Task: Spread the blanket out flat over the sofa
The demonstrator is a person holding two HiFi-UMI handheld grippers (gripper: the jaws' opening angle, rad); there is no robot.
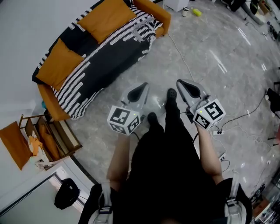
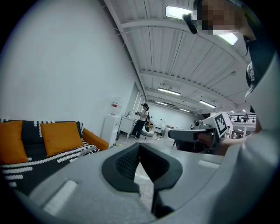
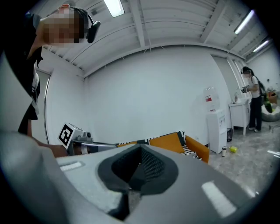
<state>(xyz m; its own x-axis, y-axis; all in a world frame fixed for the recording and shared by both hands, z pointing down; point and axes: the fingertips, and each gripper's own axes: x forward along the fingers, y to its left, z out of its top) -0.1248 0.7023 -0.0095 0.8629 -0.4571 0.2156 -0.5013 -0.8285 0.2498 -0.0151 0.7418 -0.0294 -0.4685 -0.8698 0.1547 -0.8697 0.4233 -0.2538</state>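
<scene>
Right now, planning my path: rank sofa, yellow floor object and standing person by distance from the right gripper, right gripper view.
1. Sofa, centre, just ahead.
2. Yellow object, on floor right.
3. Standing person, far right.

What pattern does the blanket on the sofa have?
The blanket is black with white dashed stripes; clearest in the head view.

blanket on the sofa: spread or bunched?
Spread: the blanket drapes flat over the sofa seat and back, two orange cushions on top.

Head view steeply downward; both gripper views near-level, low, sofa (image 1: 154, 12) common to all three.
</scene>
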